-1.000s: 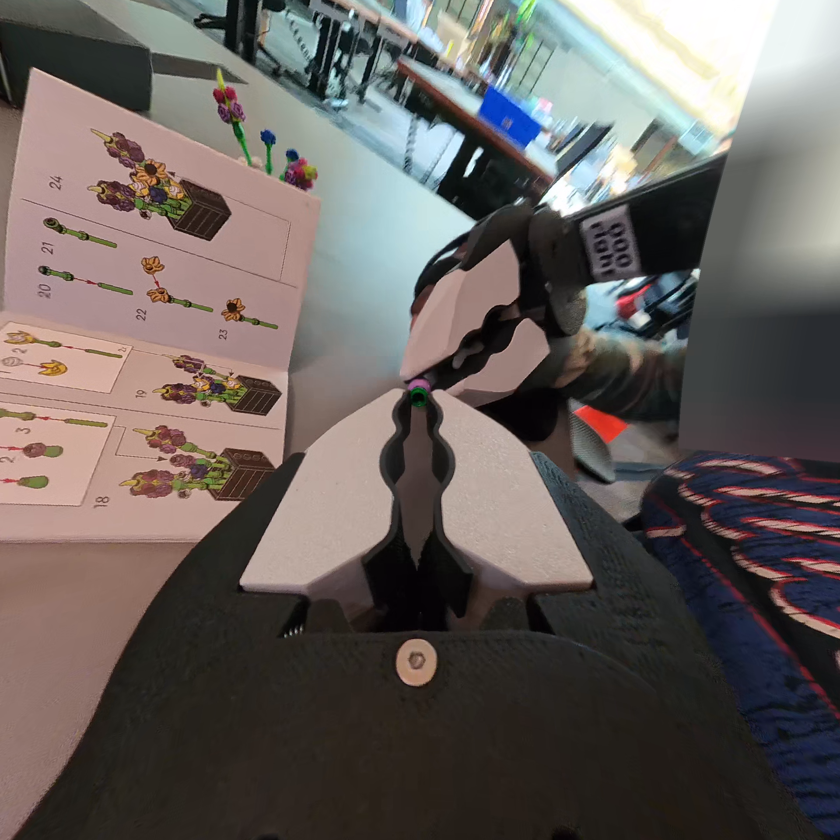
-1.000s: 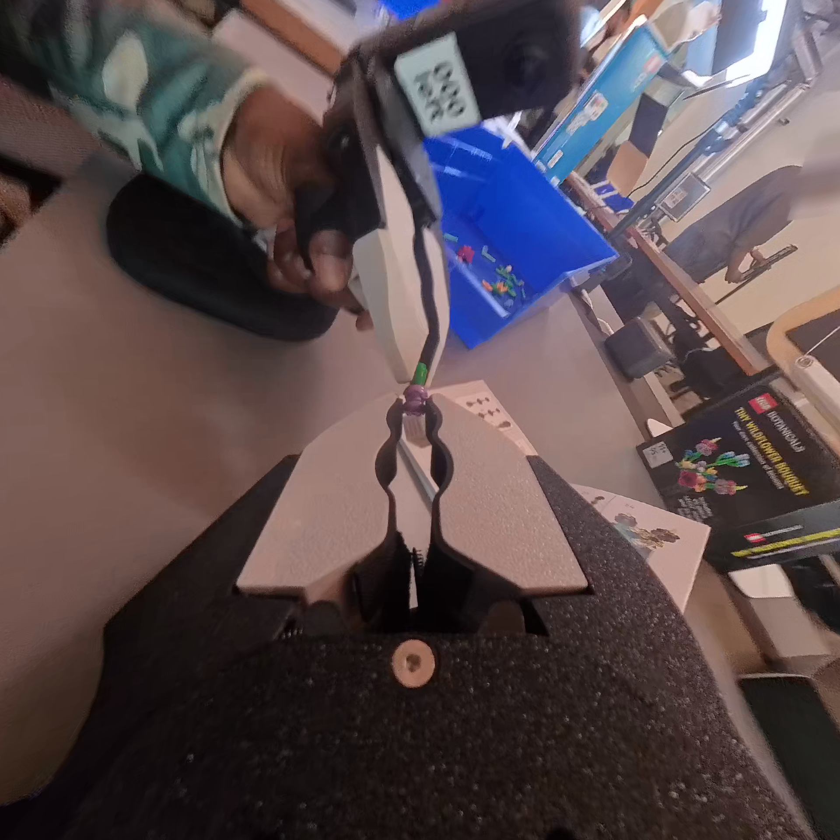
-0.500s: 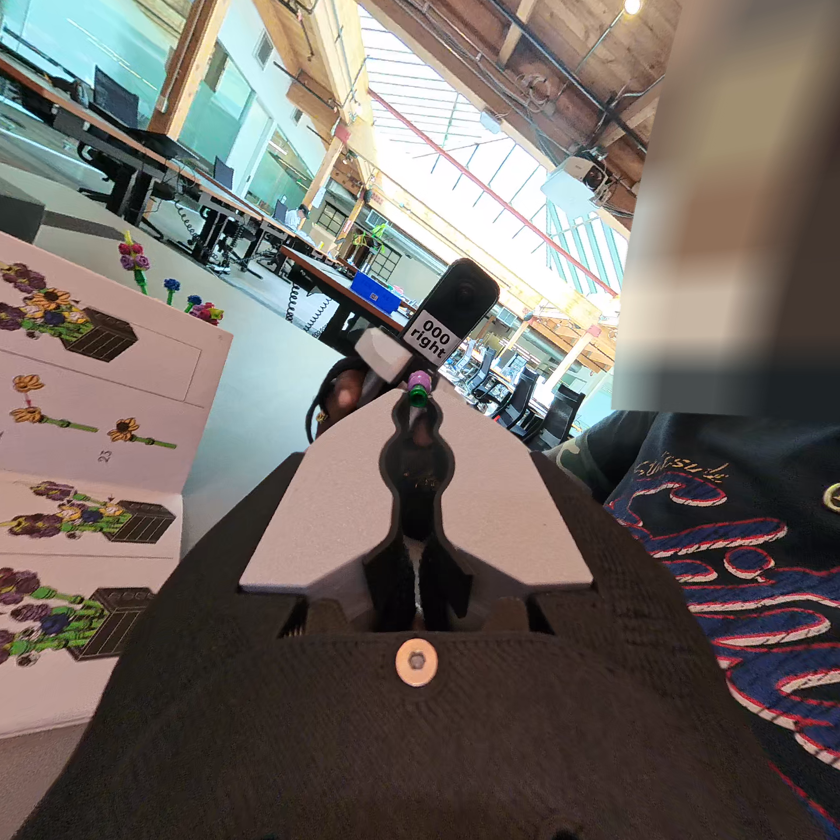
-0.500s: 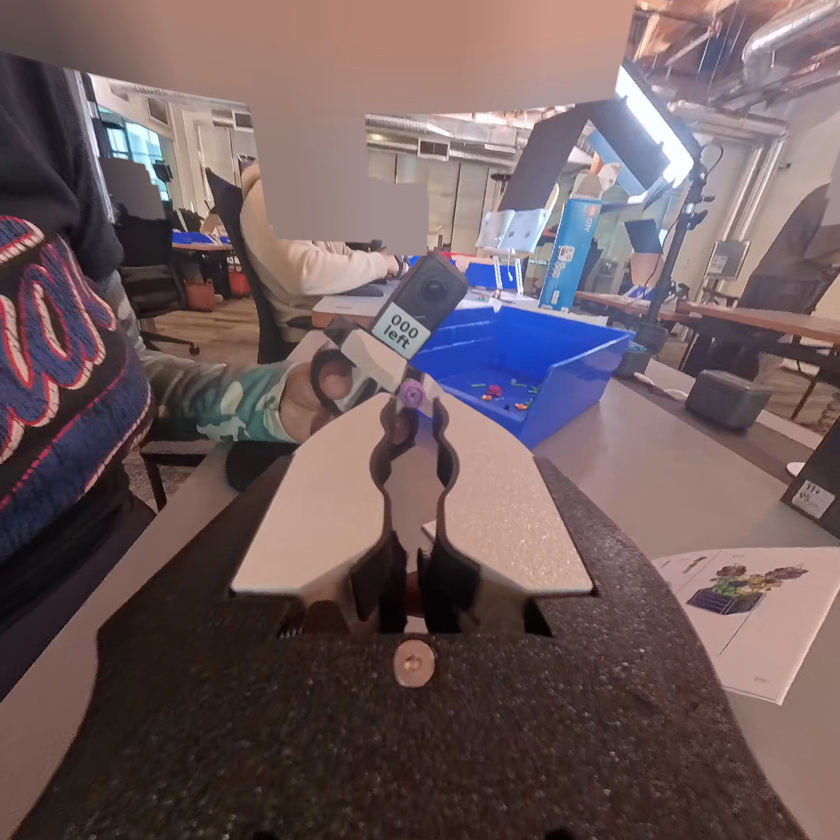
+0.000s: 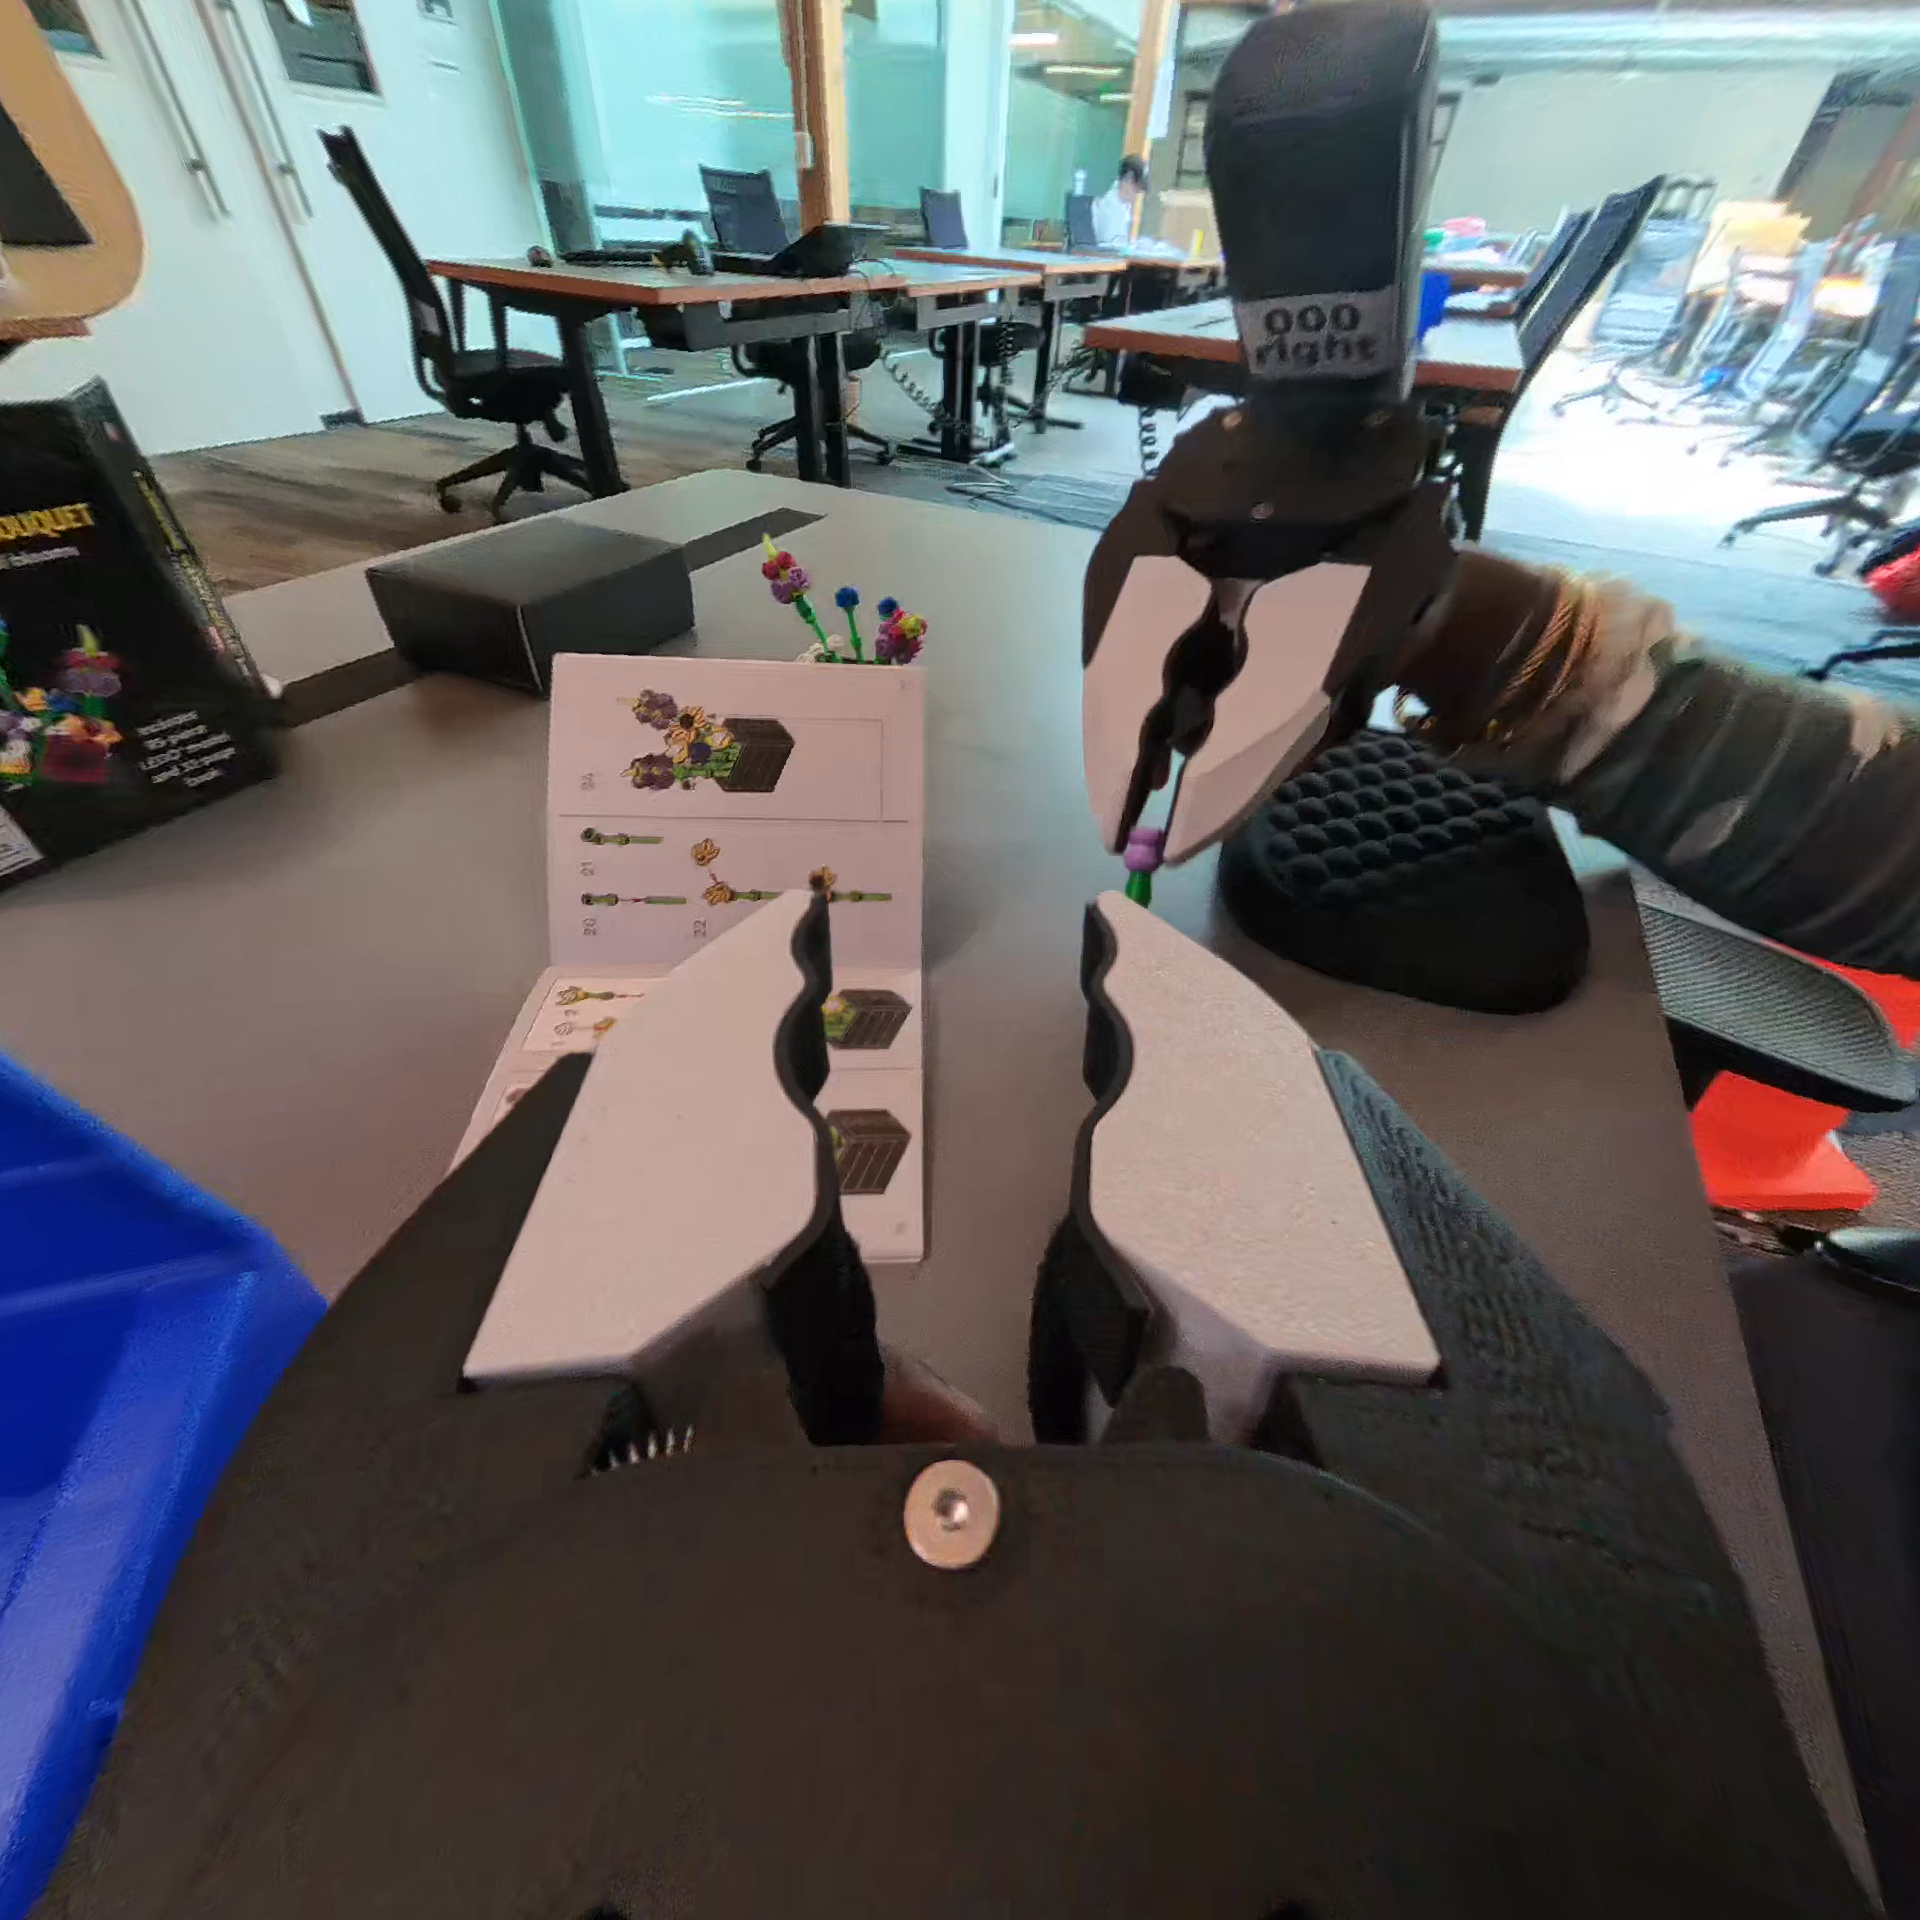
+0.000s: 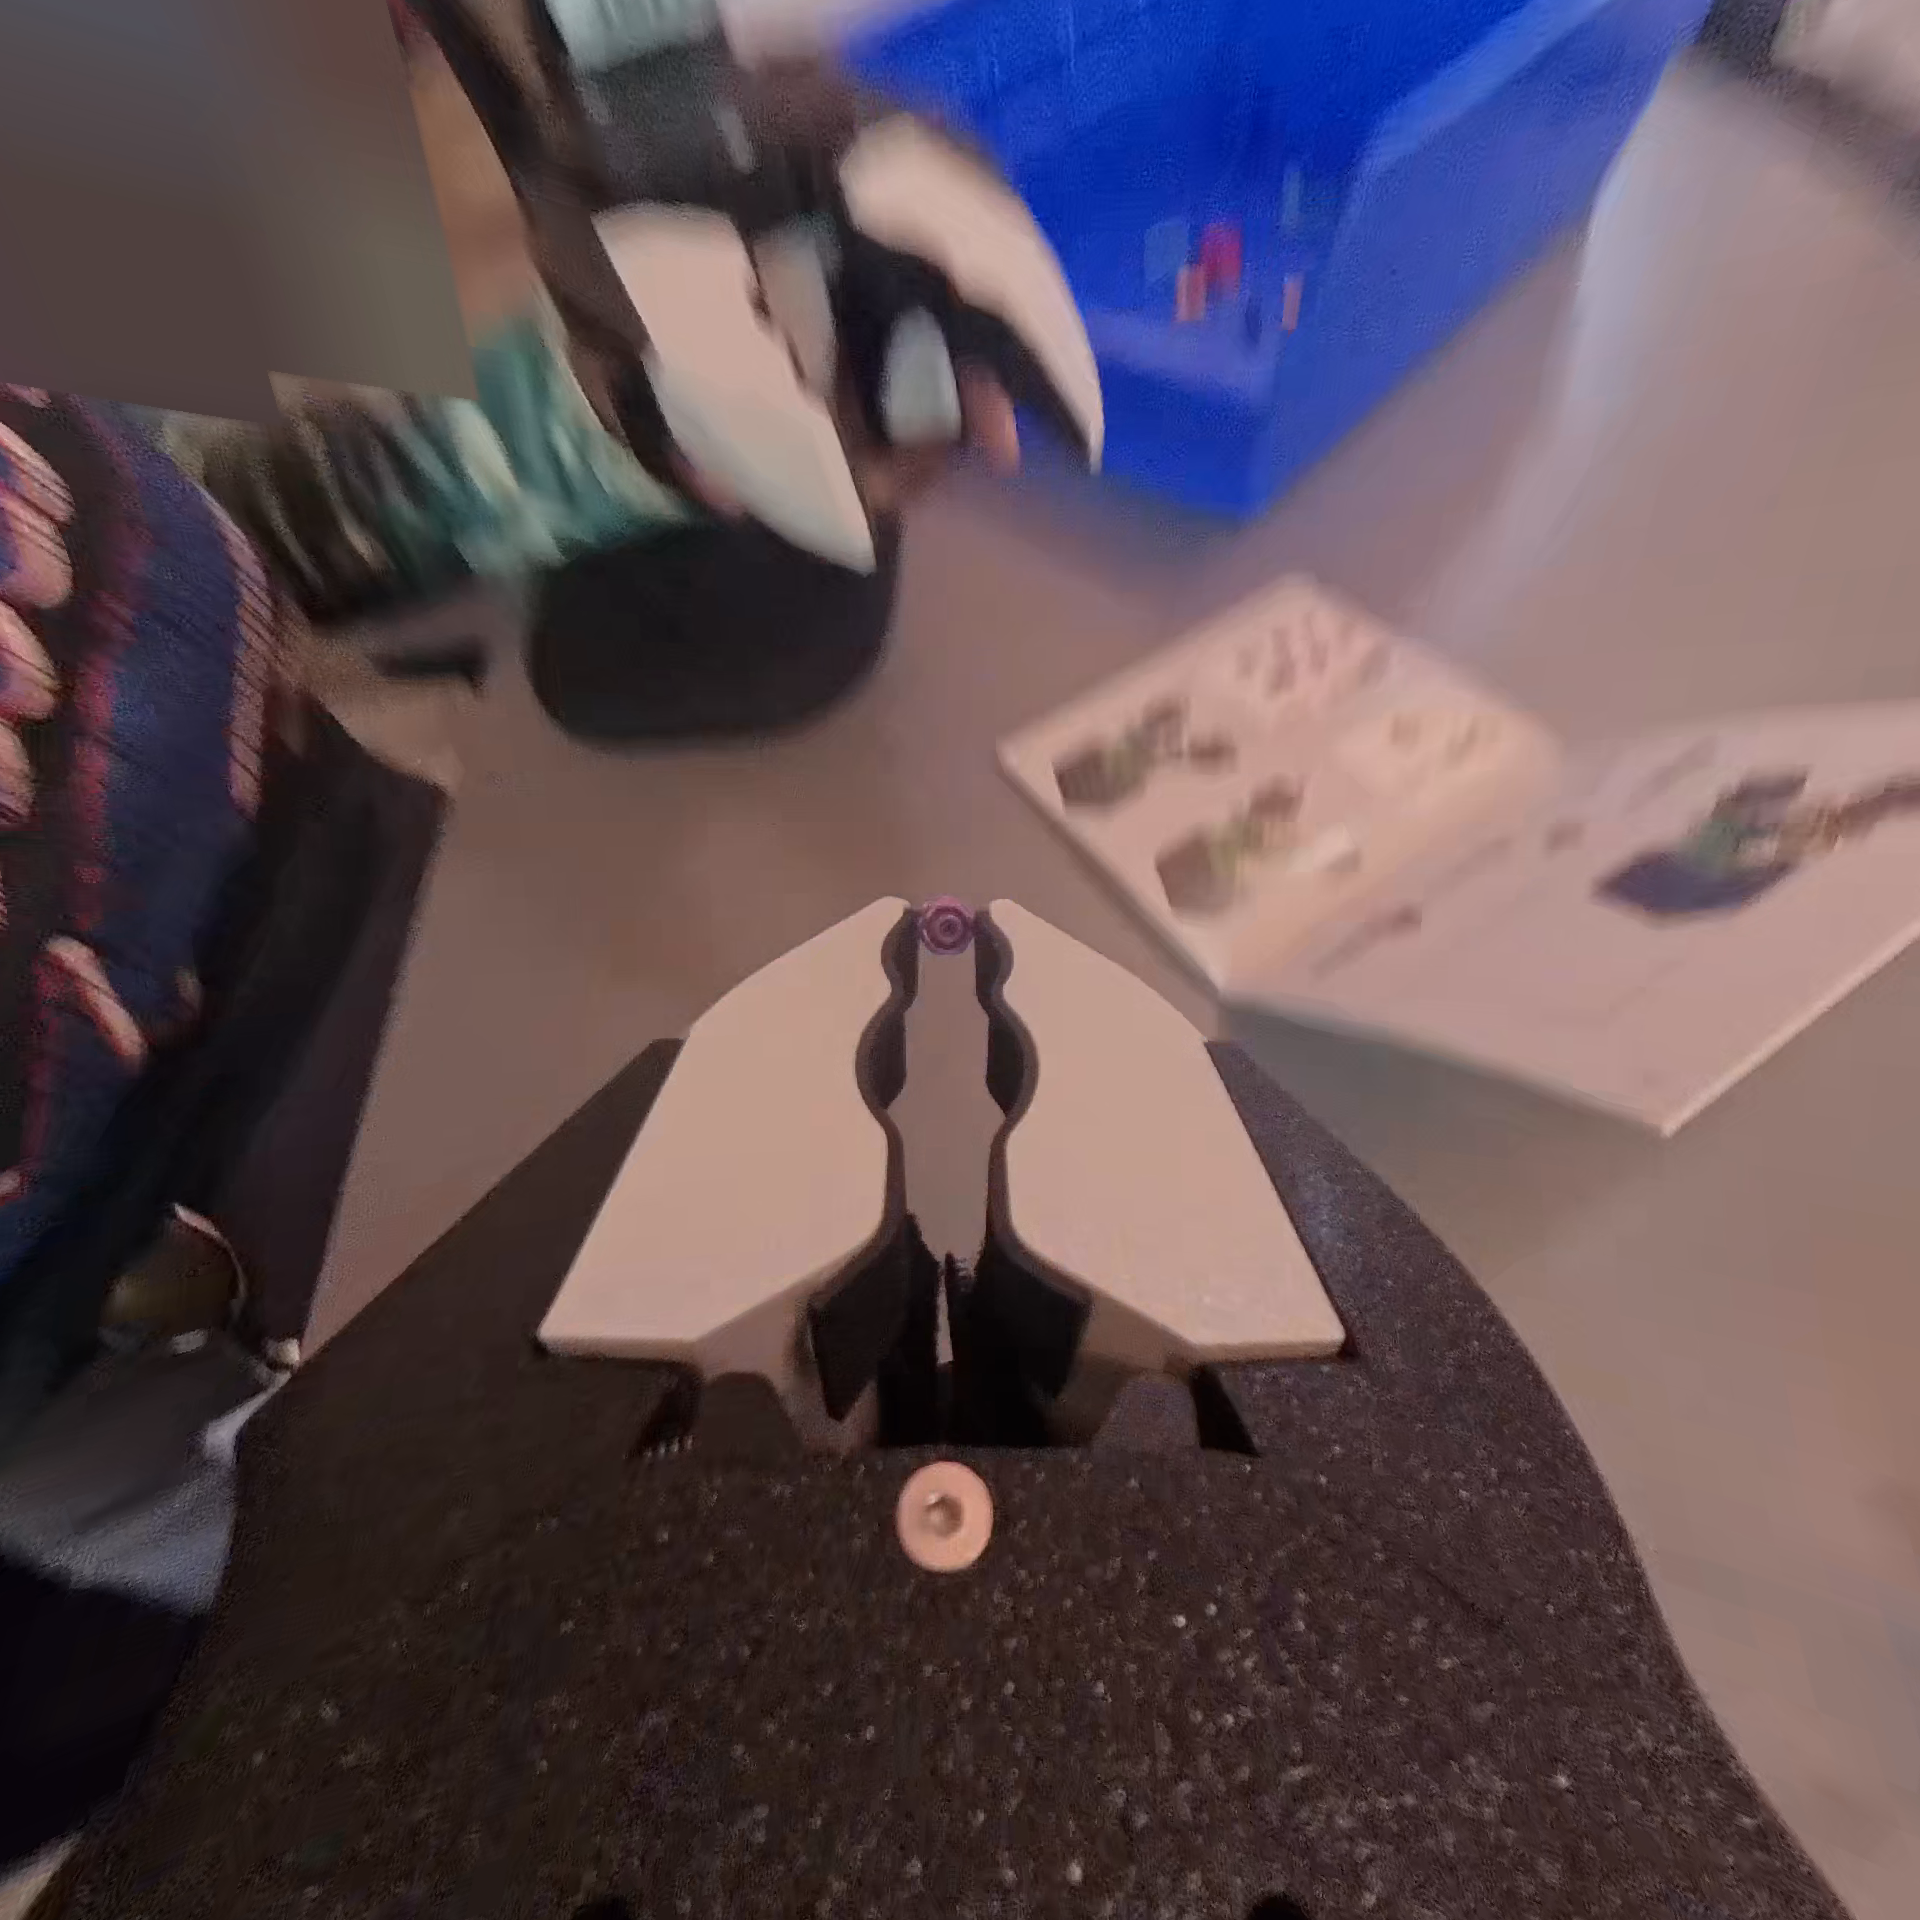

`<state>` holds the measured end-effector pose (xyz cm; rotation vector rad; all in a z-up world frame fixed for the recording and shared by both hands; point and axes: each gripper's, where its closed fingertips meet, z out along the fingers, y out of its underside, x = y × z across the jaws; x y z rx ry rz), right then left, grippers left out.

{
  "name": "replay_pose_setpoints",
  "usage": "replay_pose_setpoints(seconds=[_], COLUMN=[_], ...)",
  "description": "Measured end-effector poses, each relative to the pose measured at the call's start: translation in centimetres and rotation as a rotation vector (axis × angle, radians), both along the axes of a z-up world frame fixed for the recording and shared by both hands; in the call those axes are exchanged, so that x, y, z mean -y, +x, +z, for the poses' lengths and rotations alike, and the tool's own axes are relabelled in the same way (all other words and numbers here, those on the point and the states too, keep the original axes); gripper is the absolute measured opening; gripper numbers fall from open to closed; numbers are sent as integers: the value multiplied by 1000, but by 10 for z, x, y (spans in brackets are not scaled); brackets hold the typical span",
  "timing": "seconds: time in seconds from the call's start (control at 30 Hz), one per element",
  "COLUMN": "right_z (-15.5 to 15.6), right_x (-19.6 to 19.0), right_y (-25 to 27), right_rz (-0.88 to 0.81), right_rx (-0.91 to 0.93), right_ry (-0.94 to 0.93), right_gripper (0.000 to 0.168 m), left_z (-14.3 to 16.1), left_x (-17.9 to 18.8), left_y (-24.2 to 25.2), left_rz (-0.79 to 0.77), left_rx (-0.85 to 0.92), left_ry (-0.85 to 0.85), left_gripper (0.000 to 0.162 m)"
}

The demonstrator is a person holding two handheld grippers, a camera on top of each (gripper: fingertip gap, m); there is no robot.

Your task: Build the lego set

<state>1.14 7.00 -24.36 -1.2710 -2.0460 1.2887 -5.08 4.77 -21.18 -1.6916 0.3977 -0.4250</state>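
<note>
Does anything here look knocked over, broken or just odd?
Nothing looks damaged or spilled. The booklet lies open on the table, bent up at its fold. The right gripper pinches a tiny purple-and-green flower piece; the left gripper is open and empty.

Left gripper [image 5: 951, 914]: pale grey fingers, black textured body. Right gripper [image 6: 945, 914]: same colours. Flower piece [image 5: 1143, 854]: purple head, green stem. Bin [image 5: 94, 1351], near left: solid blue. Instruction booklet [image 5: 727, 790]: white pages with purple, yellow and green flower pictures. Box [image 5: 94, 644], far left: black. Table [image 5: 312, 935]: plain grey.
</note>
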Motion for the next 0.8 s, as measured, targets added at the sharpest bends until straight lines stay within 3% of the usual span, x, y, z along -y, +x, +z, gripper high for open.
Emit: replay_pose_setpoints(seconds=[0.1,0.27,0.63,0.8], right_z=[-28,-37,-50,-51], right_x=[-6,3,0,-3], right_y=[10,8,4,2], right_rz=[-23,-10,-22,-35], right_rx=[243,386,451,446], right_ry=[240,365,420,423], right_gripper=[10,10,10,10], left_z=[-2,-14,16,14], left_x=[2,-5,4,6], left_y=[-1,-3,-28,-16], left_rz=[-3,14,15,-33], left_rx=[5,7,355,293], left_ry=[9,-82,24,27], left_gripper=[46,46,45,46])
